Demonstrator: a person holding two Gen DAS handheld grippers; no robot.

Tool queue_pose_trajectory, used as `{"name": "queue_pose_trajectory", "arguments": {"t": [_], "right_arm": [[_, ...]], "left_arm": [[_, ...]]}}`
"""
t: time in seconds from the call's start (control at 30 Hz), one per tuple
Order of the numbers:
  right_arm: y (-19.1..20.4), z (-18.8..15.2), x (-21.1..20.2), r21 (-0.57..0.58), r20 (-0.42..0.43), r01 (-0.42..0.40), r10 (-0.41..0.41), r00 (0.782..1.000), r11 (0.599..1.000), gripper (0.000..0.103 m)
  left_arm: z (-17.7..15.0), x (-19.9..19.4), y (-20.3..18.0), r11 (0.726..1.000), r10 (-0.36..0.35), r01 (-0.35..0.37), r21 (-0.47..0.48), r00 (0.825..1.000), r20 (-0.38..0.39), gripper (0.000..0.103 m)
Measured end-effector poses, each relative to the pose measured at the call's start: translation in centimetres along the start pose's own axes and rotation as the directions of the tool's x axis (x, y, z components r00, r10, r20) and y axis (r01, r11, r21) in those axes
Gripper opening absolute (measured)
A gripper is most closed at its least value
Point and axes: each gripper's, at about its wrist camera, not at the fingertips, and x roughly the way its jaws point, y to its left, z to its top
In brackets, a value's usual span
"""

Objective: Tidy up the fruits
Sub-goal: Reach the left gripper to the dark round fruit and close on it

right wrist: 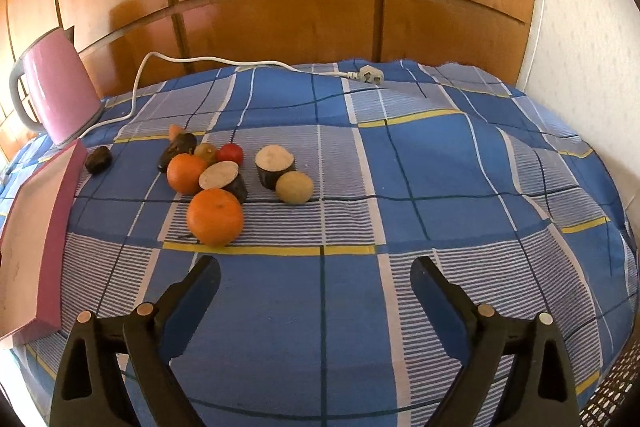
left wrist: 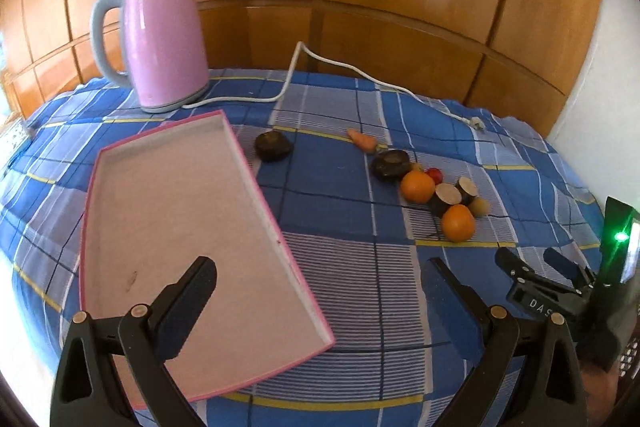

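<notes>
Near fruit pile, right gripper [right wrist: 316, 277] and left gripper [left wrist: 320, 279] both agape, empty; nudged orange [right wrist: 215, 217] may roll off before reaching tray [left wrist: 120, 163].

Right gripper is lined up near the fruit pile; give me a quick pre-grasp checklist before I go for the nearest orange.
1. Right gripper jaws open, nothing between them: ok.
2. Nearest orange unobstructed from the front: ok.
3. Gripper centred on that orange: not ok, it lies left of the gap.
4. Pink tray empty and ready: ok.
5. Left gripper open, holding nothing, over the tray's near edge: ok.
6. Cut piece touching the orange's far side: cannot tell.
</notes>
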Motion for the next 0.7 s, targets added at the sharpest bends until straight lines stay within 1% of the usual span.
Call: {"name": "queue_pose_trajectory", "arguments": {"t": [0.17,0.33,0.4,0.43,0.5,0.53,0.6,0.7], "right_arm": [[0.1,-0.3,0.2,-0.002,-0.009,-0.012,0.012,1.000,1.000,0.097],[0.6,-0.4,0.3,-0.016,-0.011,-0.027,0.027,1.000,0.999,0.097],[1.0,-0.4,0.3,-0.028,-0.010,-0.037,0.036,0.999,0.999,0.097],[1.2,-0.5,0.3,-0.036,-0.010,-0.041,0.041,0.999,0.999,0.097],[1.6,-0.5,0.3,-0.049,-0.011,-0.047,0.047,0.999,0.998,0.095],[1.7,-0.6,0.3,-0.054,-0.011,-0.050,0.049,0.999,0.997,0.094],[1.9,-0.6,0.3,-0.059,-0.013,-0.052,0.052,0.999,0.997,0.094],[1.9,-0.6,0.4,-0.062,-0.014,-0.051,0.050,0.999,0.997,0.094]], "left_arm": [[0.3,1.2,-0.2,0.999,-0.018,0.019,0.032,0.999,-0.034,0.103],[1.5,2.1,1.1,0.999,-0.038,0.039,0.018,0.998,-0.050,0.101],[2.5,2.6,1.6,0.997,-0.070,0.072,0.033,0.996,-0.055,0.098],[3.1,2.8,1.8,0.994,-0.094,0.097,0.046,0.994,-0.062,0.094],[4.4,3.2,2.2,0.989,-0.122,0.127,0.081,0.990,-0.065,0.090],[5.2,3.5,2.3,0.985,-0.128,0.134,0.108,0.990,-0.062,0.085],[6.8,4.3,2.8,0.979,-0.124,0.132,0.158,0.990,-0.060,0.081],[8.6,5.9,3.4,0.969,-0.140,0.155,0.193,0.986,-0.089,0.072]]}}
